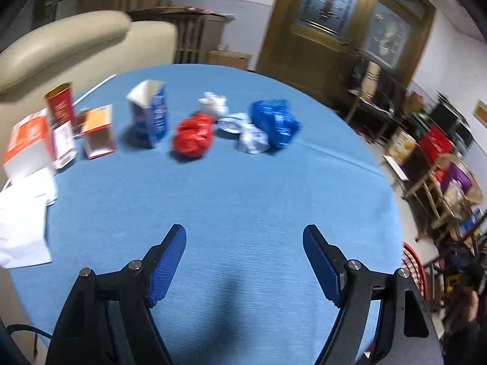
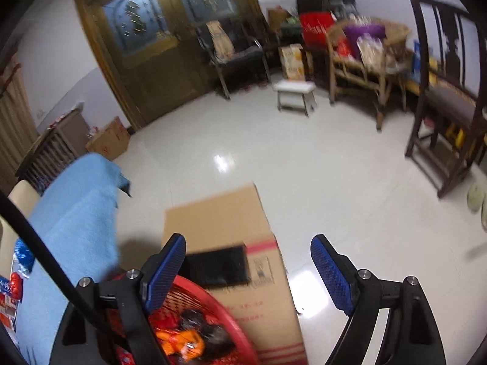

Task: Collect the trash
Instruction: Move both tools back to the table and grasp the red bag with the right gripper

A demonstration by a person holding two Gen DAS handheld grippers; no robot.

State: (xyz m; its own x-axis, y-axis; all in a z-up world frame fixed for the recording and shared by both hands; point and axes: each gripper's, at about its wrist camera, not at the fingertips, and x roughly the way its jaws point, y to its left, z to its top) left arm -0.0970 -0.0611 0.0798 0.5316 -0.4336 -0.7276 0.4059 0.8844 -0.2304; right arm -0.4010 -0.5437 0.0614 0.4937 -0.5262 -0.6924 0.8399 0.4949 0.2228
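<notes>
In the left wrist view, trash lies in a row across the far side of a blue-clothed table (image 1: 231,200): a crumpled red wrapper (image 1: 193,137), a crumpled blue wrapper (image 1: 275,121), white crumpled paper (image 1: 213,103), a blue and white carton (image 1: 150,112), a small orange box (image 1: 99,132) and a red cup (image 1: 59,103). My left gripper (image 1: 243,255) is open and empty, nearer than the trash. My right gripper (image 2: 248,261) is open and empty, above a red mesh basket (image 2: 210,310) with orange and dark trash inside.
A flattened cardboard box (image 2: 225,228) lies on the tiled floor beside the basket. White paper (image 1: 21,213) and an orange and white carton (image 1: 27,146) sit at the table's left edge. A beige sofa (image 1: 76,45) stands behind the table. Chairs, a stool (image 2: 295,94) and clutter line the far wall.
</notes>
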